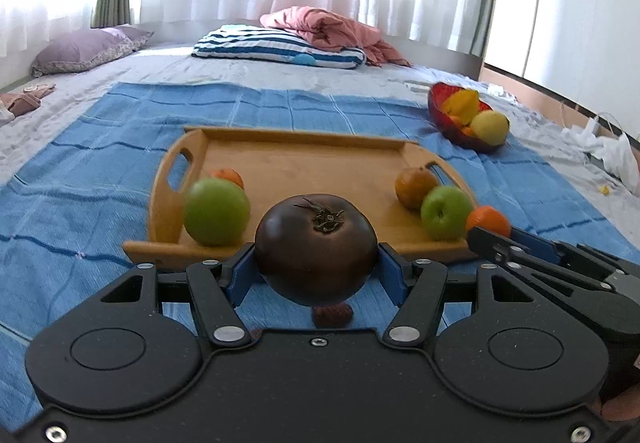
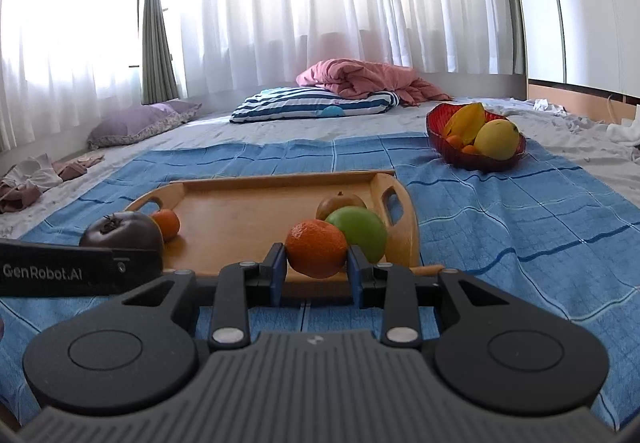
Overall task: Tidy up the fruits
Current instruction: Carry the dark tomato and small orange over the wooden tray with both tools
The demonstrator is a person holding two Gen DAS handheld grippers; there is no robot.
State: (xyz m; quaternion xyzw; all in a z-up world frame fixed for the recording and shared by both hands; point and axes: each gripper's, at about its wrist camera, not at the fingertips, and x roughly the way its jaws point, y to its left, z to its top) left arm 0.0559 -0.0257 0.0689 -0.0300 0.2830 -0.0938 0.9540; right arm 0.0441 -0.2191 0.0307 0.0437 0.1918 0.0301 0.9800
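Note:
My left gripper (image 1: 316,263) is shut on a dark purple-brown tomato (image 1: 316,243), held above the blue cloth just in front of the wooden tray (image 1: 304,163). My right gripper (image 2: 317,263) is shut on an orange mandarin (image 2: 316,247) near the tray's front right corner. On the tray lie a green apple (image 1: 216,211) and a small orange fruit (image 1: 228,177) at the left, and a brownish fruit (image 1: 414,187) with another green apple (image 1: 446,211) at the right. A red bowl (image 2: 472,159) far right holds a yellow fruit (image 2: 498,139) and starfruit.
A blue checked cloth (image 2: 520,223) covers the bedding under the tray. A striped pillow (image 2: 316,103), a pink blanket (image 2: 368,77) and a purple cushion (image 2: 140,123) lie farther back before white curtains. Crumpled clothes (image 2: 32,179) sit at the left edge.

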